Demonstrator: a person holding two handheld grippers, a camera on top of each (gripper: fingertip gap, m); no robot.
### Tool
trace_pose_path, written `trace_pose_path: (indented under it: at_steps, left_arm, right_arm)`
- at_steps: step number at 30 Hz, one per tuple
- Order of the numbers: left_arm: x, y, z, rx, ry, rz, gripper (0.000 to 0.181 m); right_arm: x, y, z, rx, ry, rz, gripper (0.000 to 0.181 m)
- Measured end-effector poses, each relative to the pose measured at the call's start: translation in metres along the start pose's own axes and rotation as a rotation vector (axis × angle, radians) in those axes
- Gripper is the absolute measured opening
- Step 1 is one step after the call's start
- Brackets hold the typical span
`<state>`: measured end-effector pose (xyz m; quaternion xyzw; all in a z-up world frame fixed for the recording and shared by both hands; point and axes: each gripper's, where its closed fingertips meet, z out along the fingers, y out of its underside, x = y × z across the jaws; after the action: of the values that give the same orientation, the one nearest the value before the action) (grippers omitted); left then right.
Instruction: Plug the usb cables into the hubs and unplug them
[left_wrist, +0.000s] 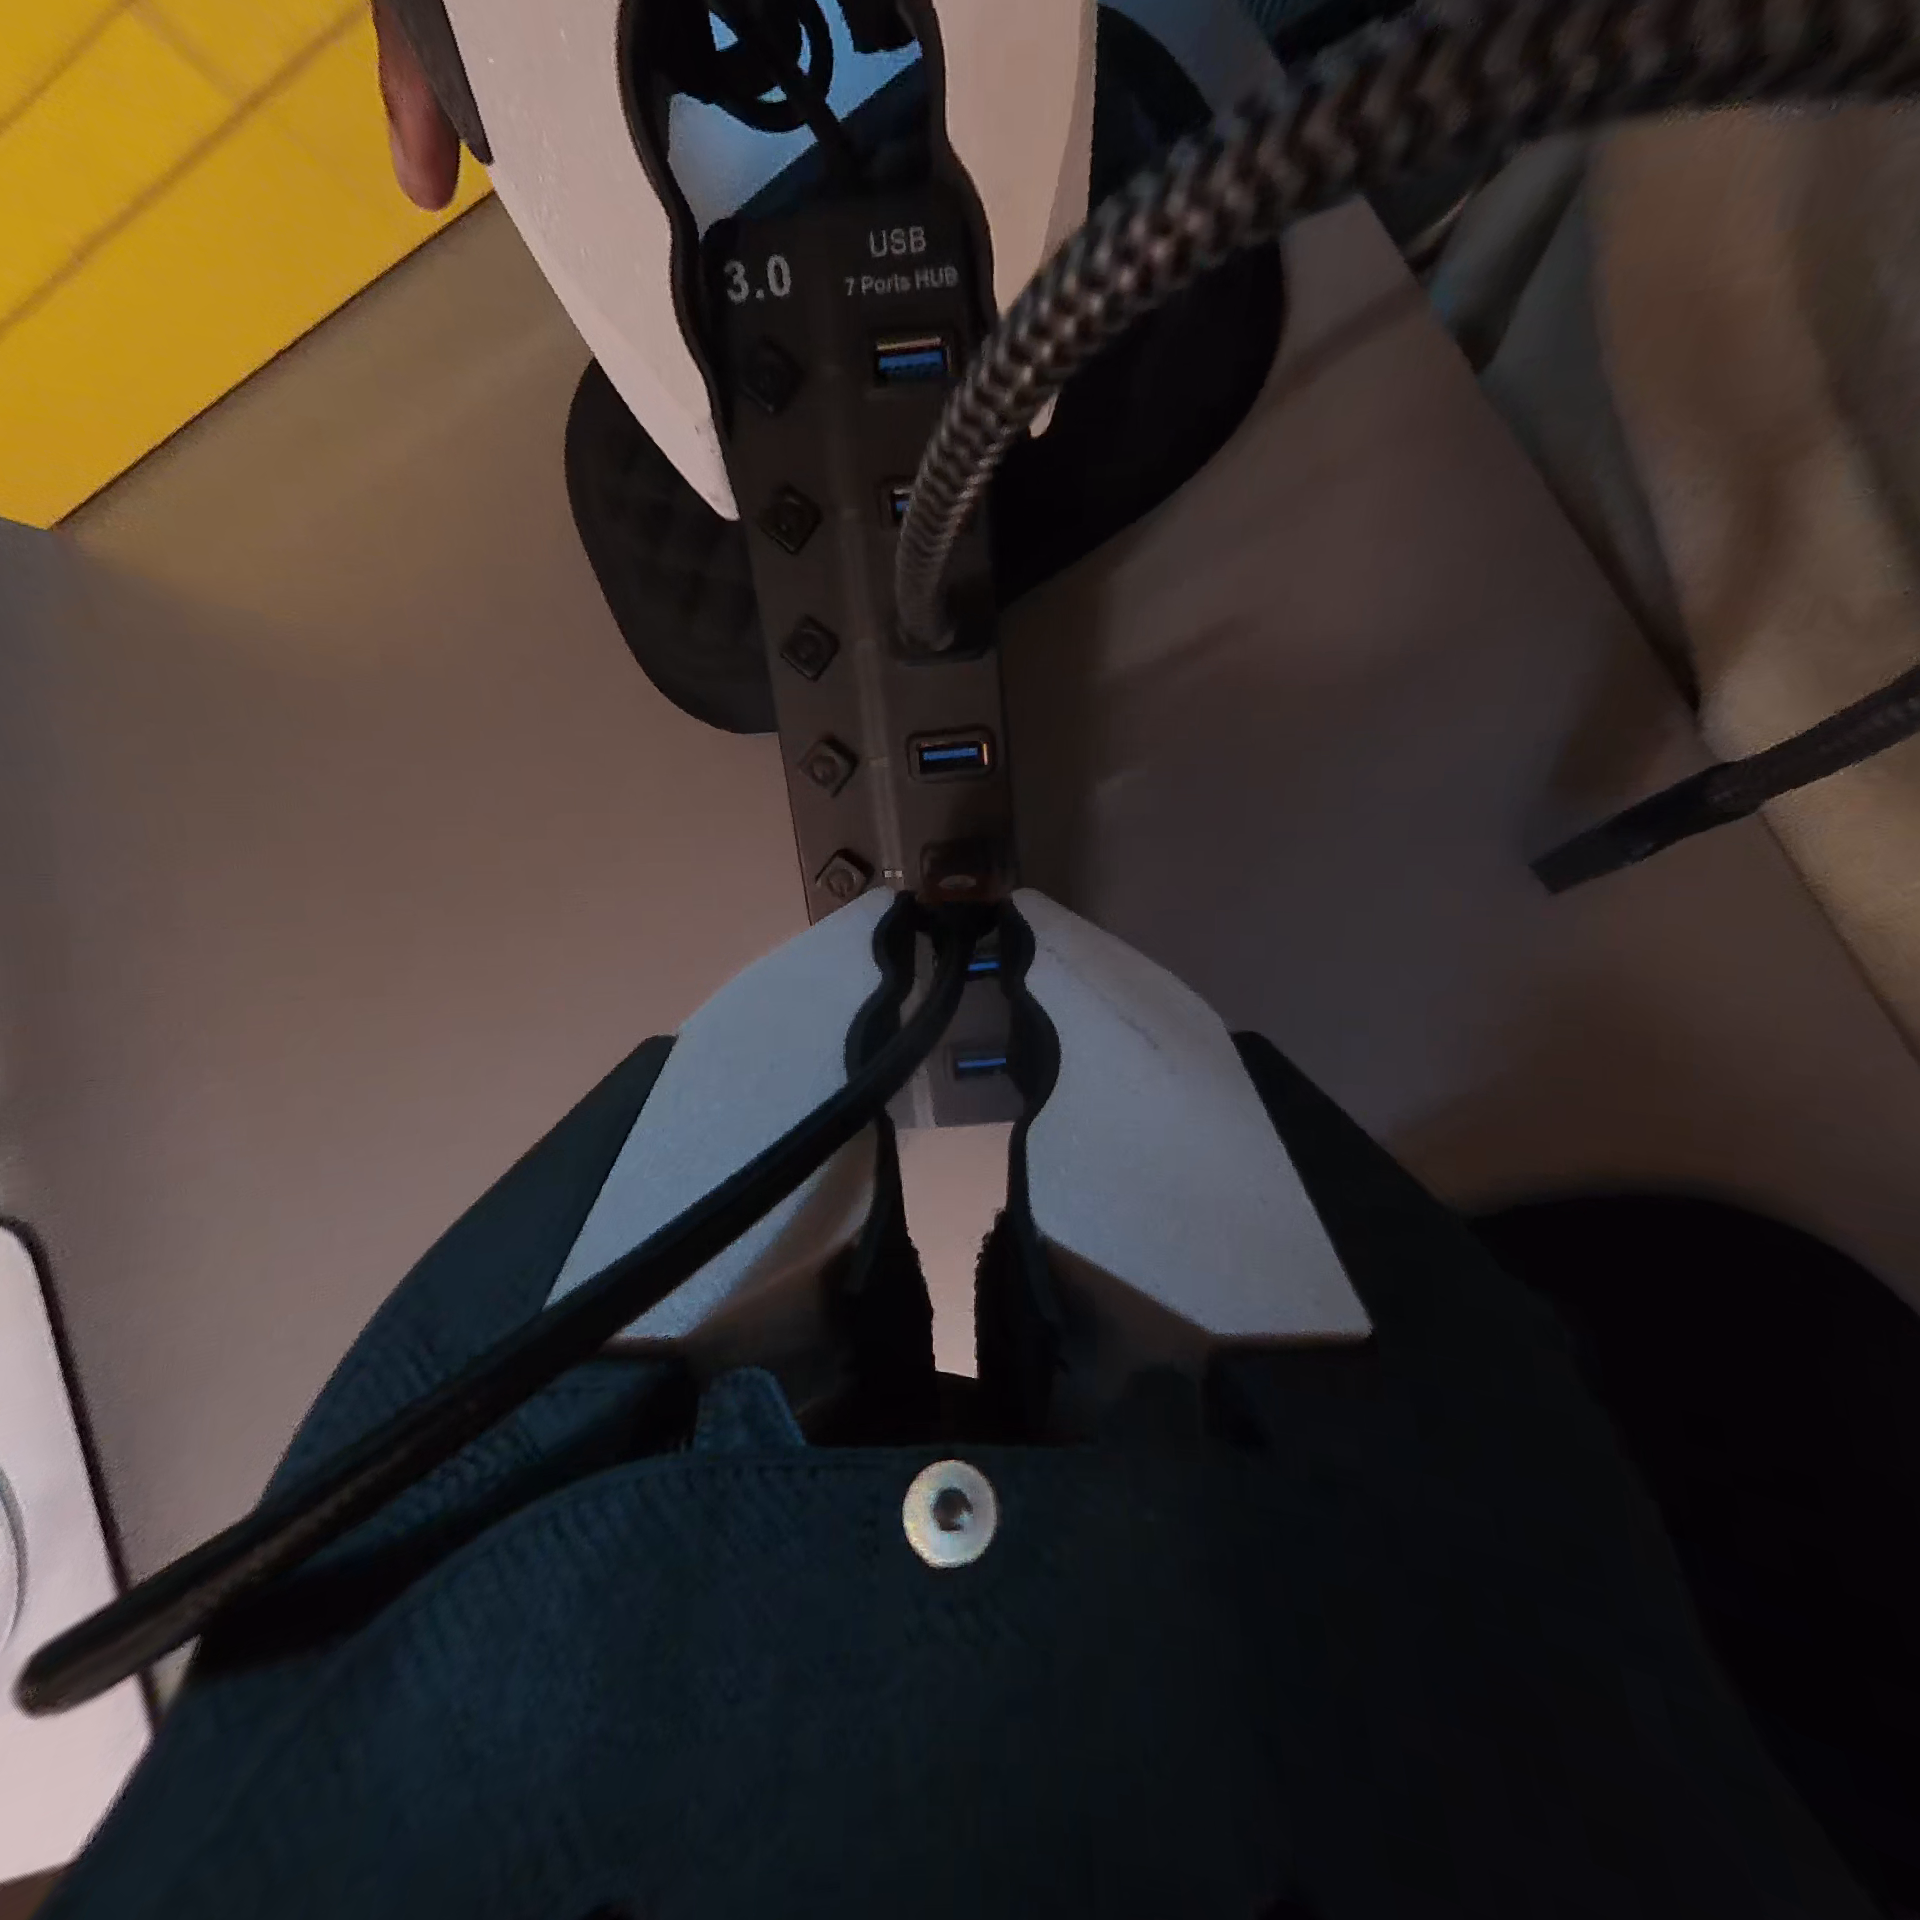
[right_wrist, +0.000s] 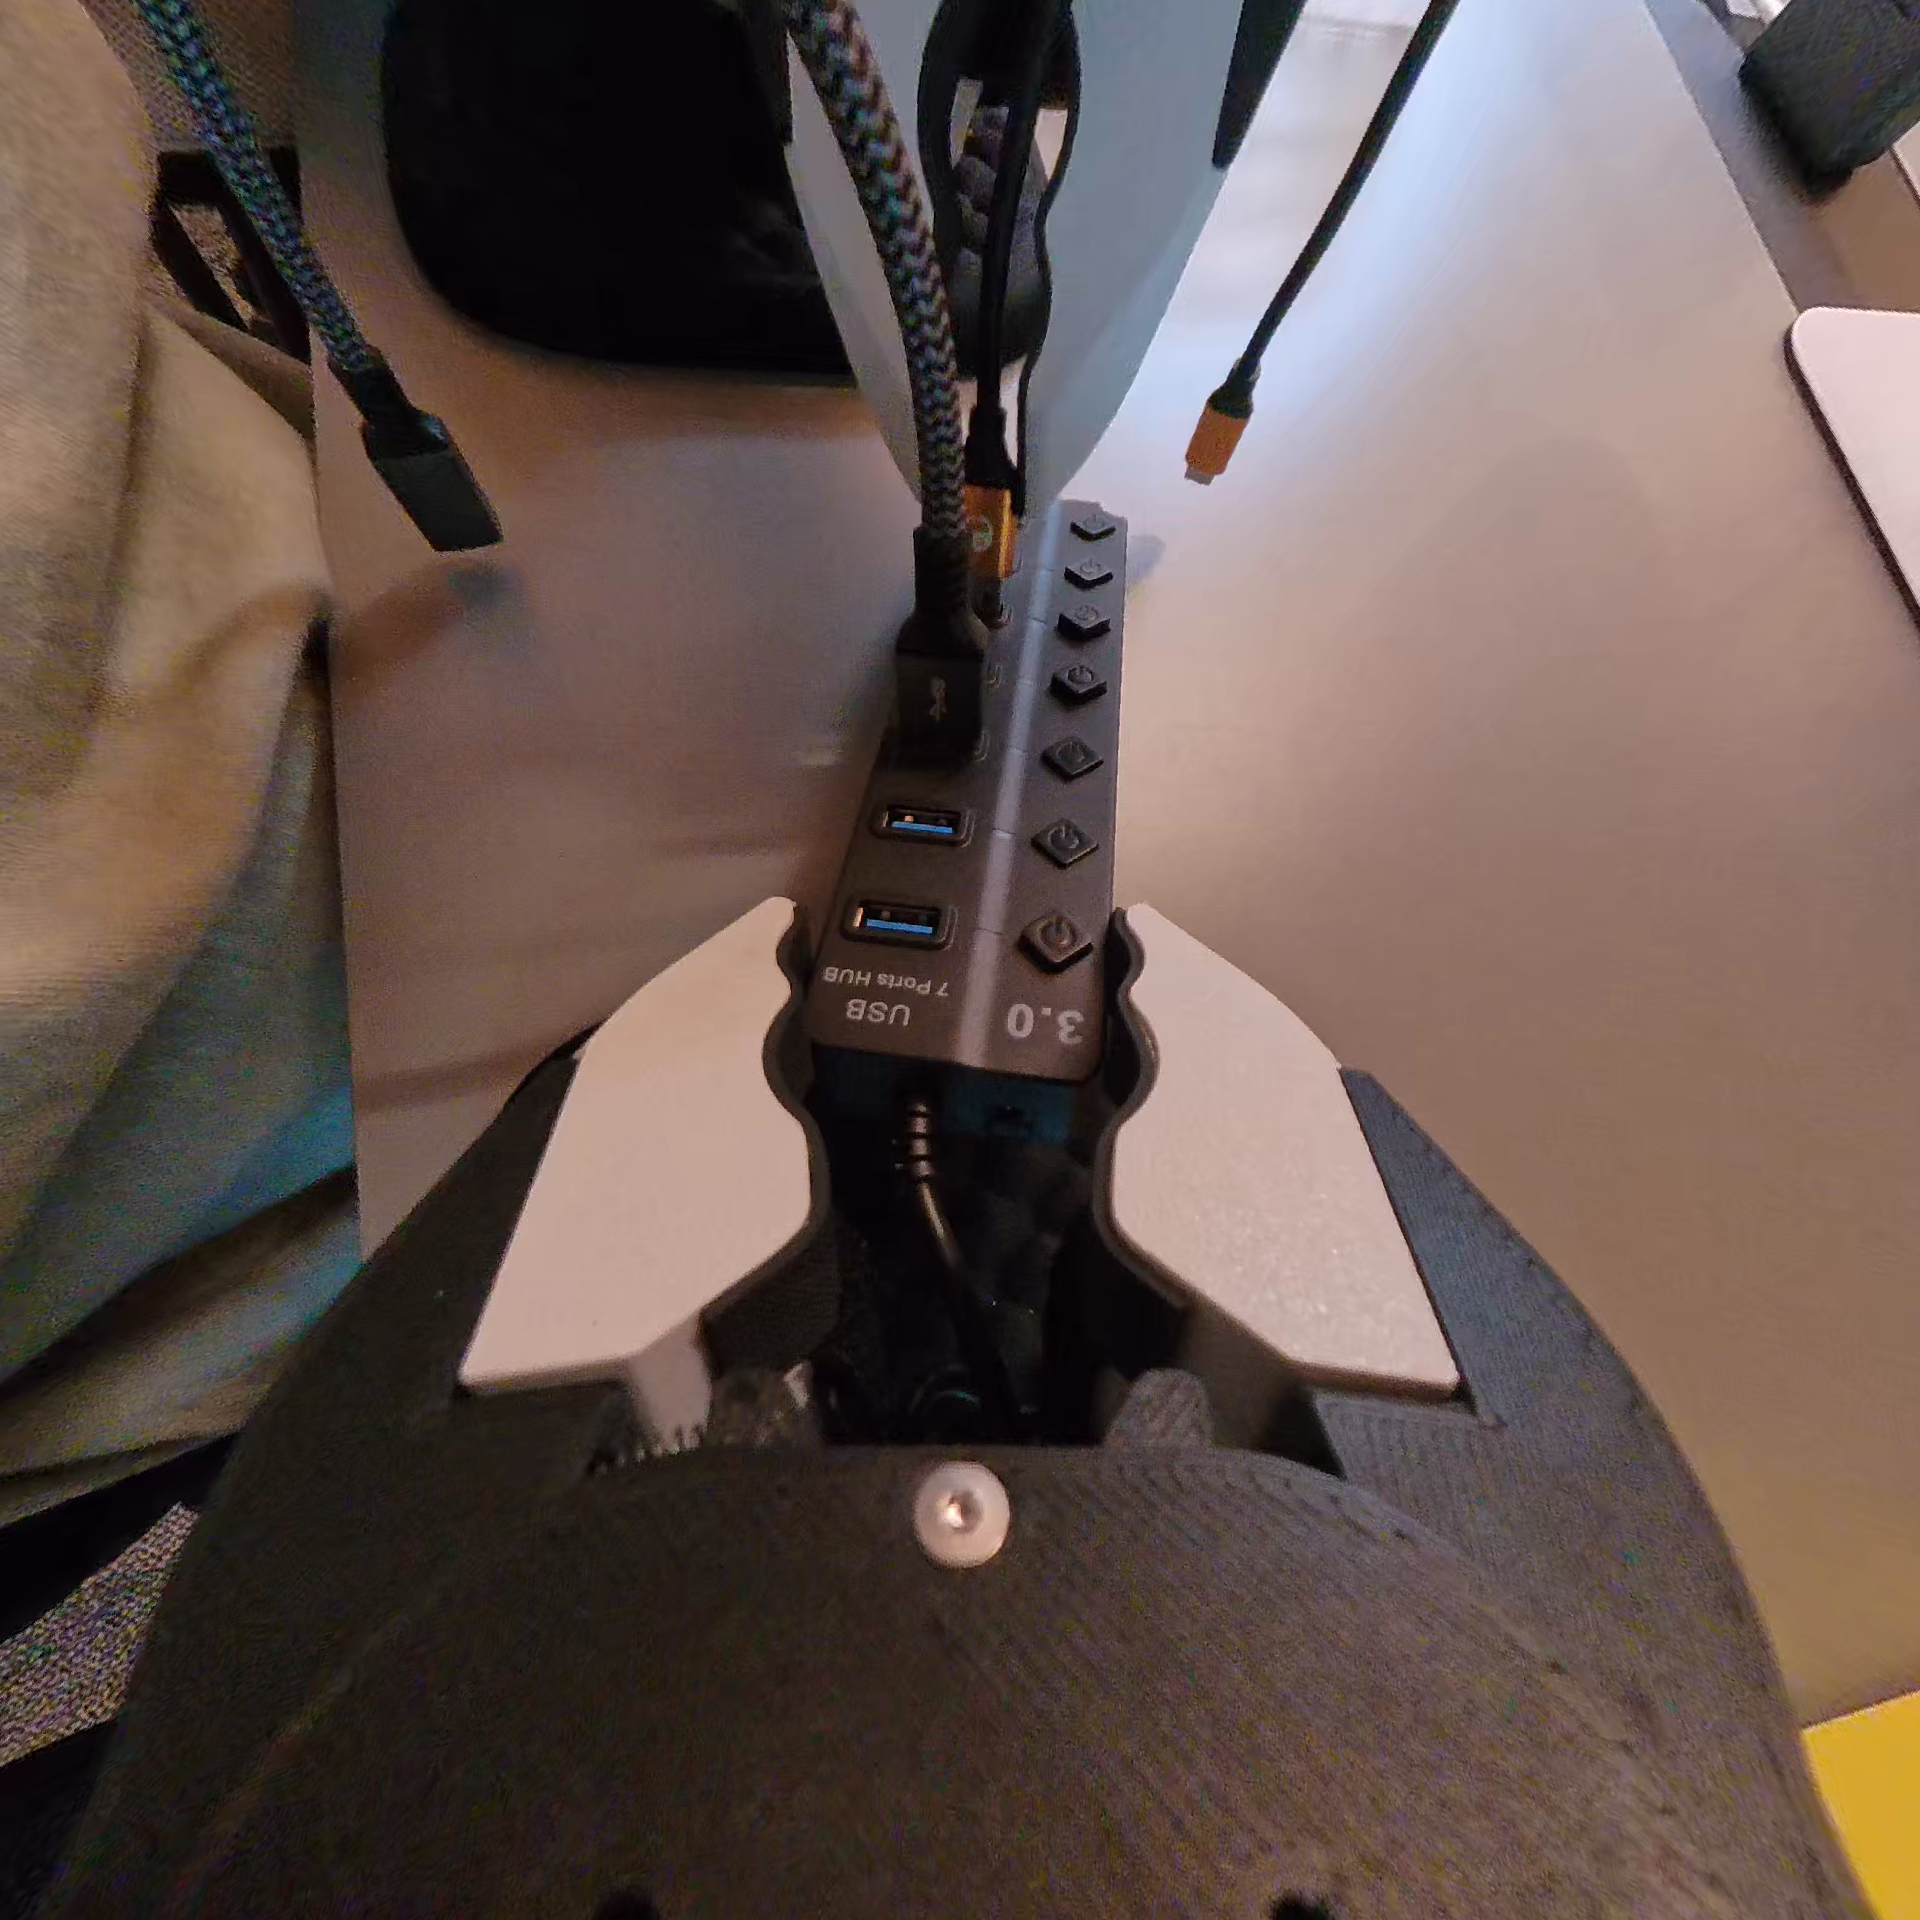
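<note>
A black multi-port USB hub (left_wrist: 831, 582) lies lengthways between my two grippers above the grey table (left_wrist: 364, 831). My right gripper (right_wrist: 956, 920) is shut on the hub's (right_wrist: 1023, 800) labelled end; it also shows far off in the left wrist view (left_wrist: 883, 457). My left gripper (left_wrist: 951, 904) is shut on the orange plug (right_wrist: 987, 540) of a thin black cable (left_wrist: 623, 1278), standing at a port near the hub's other end; how deep it sits is hidden. A braided cable (left_wrist: 1039, 353) is plugged into a middle port by its black plug (right_wrist: 935, 696).
The braided cable's loose black plug (right_wrist: 431, 488) and a small orange connector (right_wrist: 1210, 436) hang over the table. Beige cloth (right_wrist: 135, 727) lies to one side. A white flat object (right_wrist: 1870, 416) sits at the table edge. A yellow surface (left_wrist: 156, 260) lies beyond. Spacing between my two grippers at the tips: around 9 cm.
</note>
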<state>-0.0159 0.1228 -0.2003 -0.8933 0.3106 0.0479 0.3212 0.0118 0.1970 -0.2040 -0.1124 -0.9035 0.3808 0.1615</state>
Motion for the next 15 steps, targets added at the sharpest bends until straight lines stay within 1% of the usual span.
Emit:
trace_pose_path:
  at_steps: [3,6,8,10,15]
  left_arm:
    - [0.0,0.0,0.001,-0.003,0.006,-0.003,0.015]
    - [0.0,-0.001,0.002,-0.006,0.005,-0.001,0.015]
    - [0.0,0.001,0.004,-0.029,0.018,-0.021,0.015]
    - [0.0,0.001,0.006,-0.011,0.042,-0.05,0.015]
    - [0.0,-0.002,0.018,0.039,0.071,-0.056,0.015]
  right_arm:
    - [0.0,-0.001,0.0,0.0,0.003,-0.002,0.055]
    - [0.0,-0.009,-0.002,0.052,0.004,0.016,0.055]
    - [0.001,-0.009,-0.002,0.05,0.0,0.025,0.054]
    - [0.001,-0.004,-0.001,0.031,-0.006,0.032,0.054]
    - [-0.002,0.023,0.007,-0.068,0.012,0.013,0.054]
